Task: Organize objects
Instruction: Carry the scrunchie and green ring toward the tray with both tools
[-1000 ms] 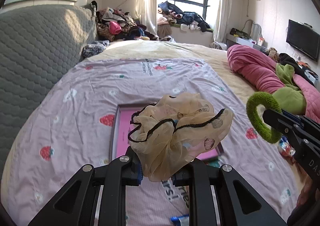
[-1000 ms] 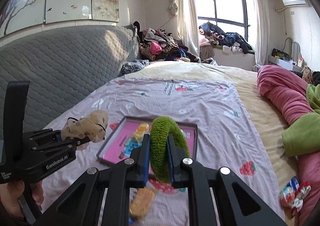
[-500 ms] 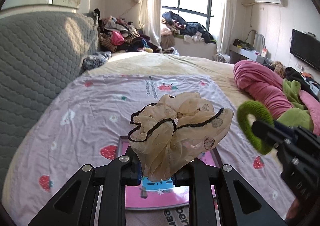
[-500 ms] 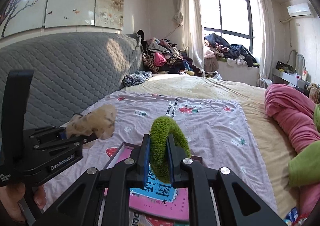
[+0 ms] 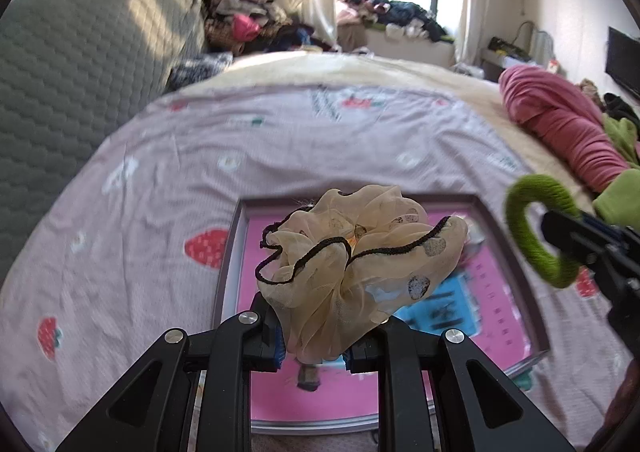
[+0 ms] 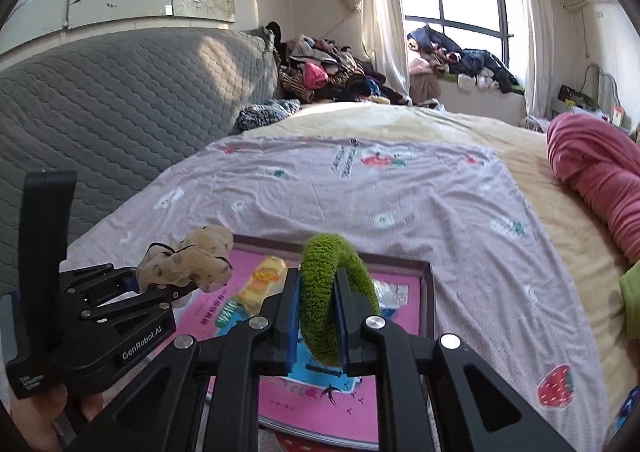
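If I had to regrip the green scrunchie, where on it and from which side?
Take the green scrunchie as the right hand-held gripper does now: across one stretch of the fuzzy band, one finger through the hole and one outside, coming from the near side. The ring stands edge-on, so only its thin band fits the jaws; its full width would not.

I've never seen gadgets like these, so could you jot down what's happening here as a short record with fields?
Place: bed with a strawberry-print sheet
Left hand-held gripper: shut on a cream scrunchie
Right hand-held gripper: shut on a green hair tie
Below both: pink tray on the sheet
In the tray: a yellow packet
Both items: held above the tray, not yet set down
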Tool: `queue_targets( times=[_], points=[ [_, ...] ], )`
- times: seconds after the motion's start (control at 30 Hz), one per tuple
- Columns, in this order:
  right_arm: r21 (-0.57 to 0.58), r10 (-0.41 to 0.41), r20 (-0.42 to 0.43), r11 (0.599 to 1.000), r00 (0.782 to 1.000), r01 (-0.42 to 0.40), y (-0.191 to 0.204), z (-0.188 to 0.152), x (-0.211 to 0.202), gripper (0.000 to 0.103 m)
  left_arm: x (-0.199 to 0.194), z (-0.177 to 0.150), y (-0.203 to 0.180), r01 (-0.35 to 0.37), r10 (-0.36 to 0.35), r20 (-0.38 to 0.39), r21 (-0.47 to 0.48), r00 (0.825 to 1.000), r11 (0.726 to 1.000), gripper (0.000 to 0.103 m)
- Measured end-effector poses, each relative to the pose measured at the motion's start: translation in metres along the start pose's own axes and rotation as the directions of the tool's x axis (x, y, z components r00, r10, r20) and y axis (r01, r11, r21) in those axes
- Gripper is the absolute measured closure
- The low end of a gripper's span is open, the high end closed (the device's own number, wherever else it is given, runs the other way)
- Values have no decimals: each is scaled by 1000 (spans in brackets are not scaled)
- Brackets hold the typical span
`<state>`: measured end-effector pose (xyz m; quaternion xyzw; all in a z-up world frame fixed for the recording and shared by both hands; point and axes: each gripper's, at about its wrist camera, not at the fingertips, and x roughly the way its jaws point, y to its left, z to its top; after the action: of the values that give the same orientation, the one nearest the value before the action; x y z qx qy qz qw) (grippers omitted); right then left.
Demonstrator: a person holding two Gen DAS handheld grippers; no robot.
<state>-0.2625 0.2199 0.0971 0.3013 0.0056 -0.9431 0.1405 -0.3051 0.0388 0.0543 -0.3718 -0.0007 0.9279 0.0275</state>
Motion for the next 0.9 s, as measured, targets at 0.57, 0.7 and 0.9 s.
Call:
queue_targets(
  times=[0.57,0.7,0.9],
  points=[
    [-36,-104,-104,994,989,100,-18,-27,40,87,38,-24,10,-8,9,-69,16,998,1000,82],
    [-51,-115,-116,993,987,110,-17,-29,44,87,39,-26,10,-21,23,-73,32,997,999,82],
    [-75,-135,-142,989,981,125,-15,-32,49,87,46,-31,11,-21,25,-107,37,994,999,82]
  ],
)
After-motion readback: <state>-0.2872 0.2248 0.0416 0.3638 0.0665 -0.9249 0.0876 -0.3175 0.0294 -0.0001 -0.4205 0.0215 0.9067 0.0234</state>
